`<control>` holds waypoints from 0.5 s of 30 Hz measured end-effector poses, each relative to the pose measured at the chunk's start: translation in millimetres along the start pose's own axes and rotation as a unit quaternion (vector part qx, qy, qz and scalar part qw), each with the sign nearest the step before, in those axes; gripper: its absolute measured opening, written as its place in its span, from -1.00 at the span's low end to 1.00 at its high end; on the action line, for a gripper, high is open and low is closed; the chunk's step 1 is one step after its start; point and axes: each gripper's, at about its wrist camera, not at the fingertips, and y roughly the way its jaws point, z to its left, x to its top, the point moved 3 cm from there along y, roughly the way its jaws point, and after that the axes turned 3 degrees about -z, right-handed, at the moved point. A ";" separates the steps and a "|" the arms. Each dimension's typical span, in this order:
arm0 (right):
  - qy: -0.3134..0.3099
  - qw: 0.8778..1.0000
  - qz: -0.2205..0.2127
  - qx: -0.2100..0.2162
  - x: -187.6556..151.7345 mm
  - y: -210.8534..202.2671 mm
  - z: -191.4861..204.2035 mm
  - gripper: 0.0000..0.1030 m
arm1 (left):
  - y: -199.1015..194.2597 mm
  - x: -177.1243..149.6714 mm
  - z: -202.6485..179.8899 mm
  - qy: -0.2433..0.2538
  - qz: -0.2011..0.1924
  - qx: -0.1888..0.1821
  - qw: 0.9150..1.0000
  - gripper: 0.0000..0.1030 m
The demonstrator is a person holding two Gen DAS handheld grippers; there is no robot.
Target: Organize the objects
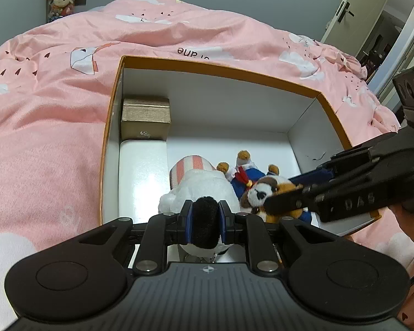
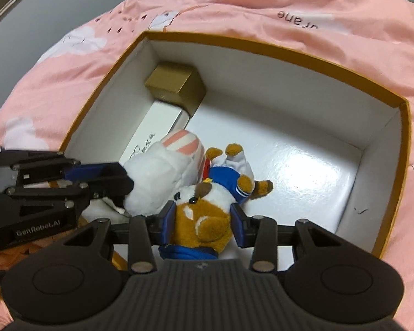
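Observation:
An orange-rimmed white box (image 1: 220,70) (image 2: 262,47) lies on the pink bedspread. Inside it, a white plush with a black tuft and pink-striped part (image 1: 204,184) (image 2: 157,176) rests by the near wall. My left gripper (image 1: 205,222) (image 2: 124,176) is shut on its black tuft. Beside it lies a brown-and-white dog plush in a blue outfit (image 1: 265,190) (image 2: 204,215). My right gripper (image 2: 202,223) (image 1: 292,193) is shut on the dog's brown head. A gold box (image 1: 146,118) (image 2: 176,85) and a white box (image 1: 142,176) (image 2: 160,127) sit along the box's left wall.
The pink bedspread (image 1: 41,138) (image 2: 317,13) surrounds the box on all sides. The right half of the box floor (image 2: 303,165) is bare. A door (image 1: 356,8) stands at the far right, and stuffed toys (image 1: 60,0) hang at the far left.

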 end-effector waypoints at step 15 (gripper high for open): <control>-0.059 0.996 0.062 0.020 -10.7 38.3 5.5 -0.13 | 2.8 -0.5 0.0 -0.002 0.007 -0.006 1.000 -0.60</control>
